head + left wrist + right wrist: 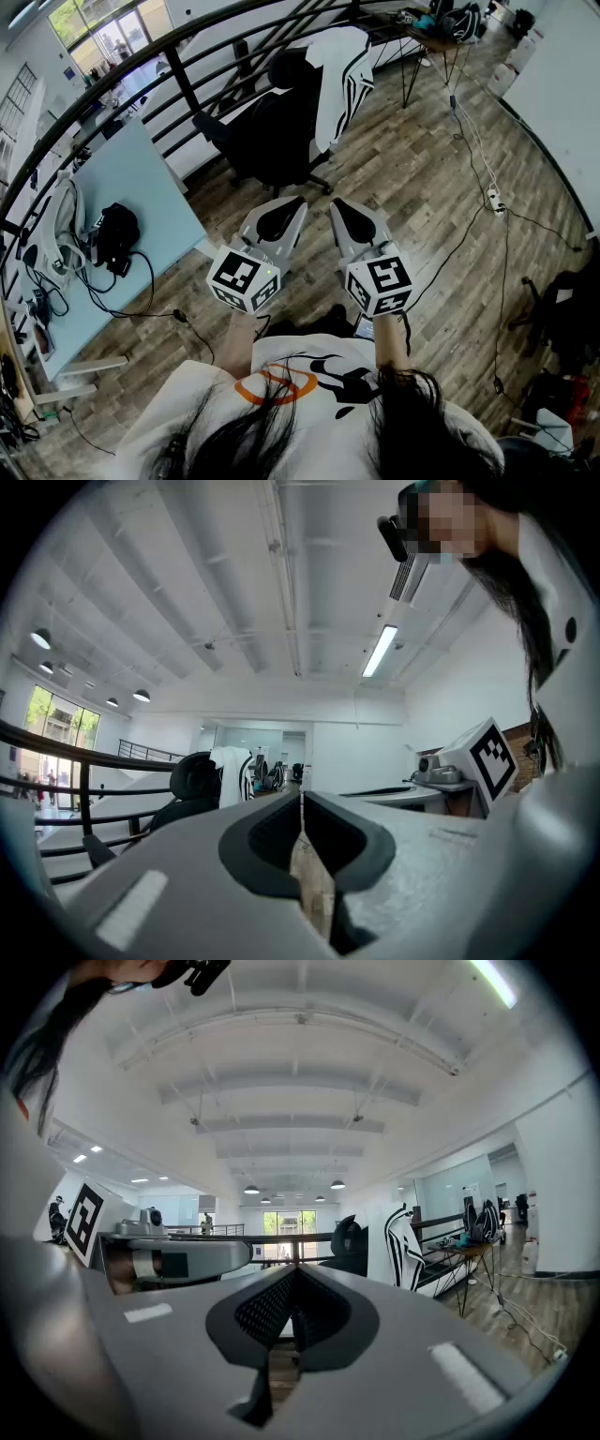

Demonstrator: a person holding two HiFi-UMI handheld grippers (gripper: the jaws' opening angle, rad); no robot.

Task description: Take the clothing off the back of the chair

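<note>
Counter point(141, 183): pale blue, at 9 o'clock of the tongs.
Chair point(272, 141): black, at 12 o'clock, well apart from both tongs.
Clothing point(343, 66): white, black-striped, draped over the chair back.
Left tongs point(298, 202): pressed together, empty.
Right tongs point(336, 202): pressed together, empty.

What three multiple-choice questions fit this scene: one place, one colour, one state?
1. Where is the white black-striped jacket? A on the floor; B draped over the back of the black swivel chair; C on the railing.
2. What colour is the flat tabletop with the cables? A red; B light blue; C black.
3. How are the left tongs and right tongs? A shut, empty; B wide open; C gripping cloth.
Answers: B, it hangs on the chair; B, its bare top shows it; A, each view shows jaws together, nothing between.
</note>
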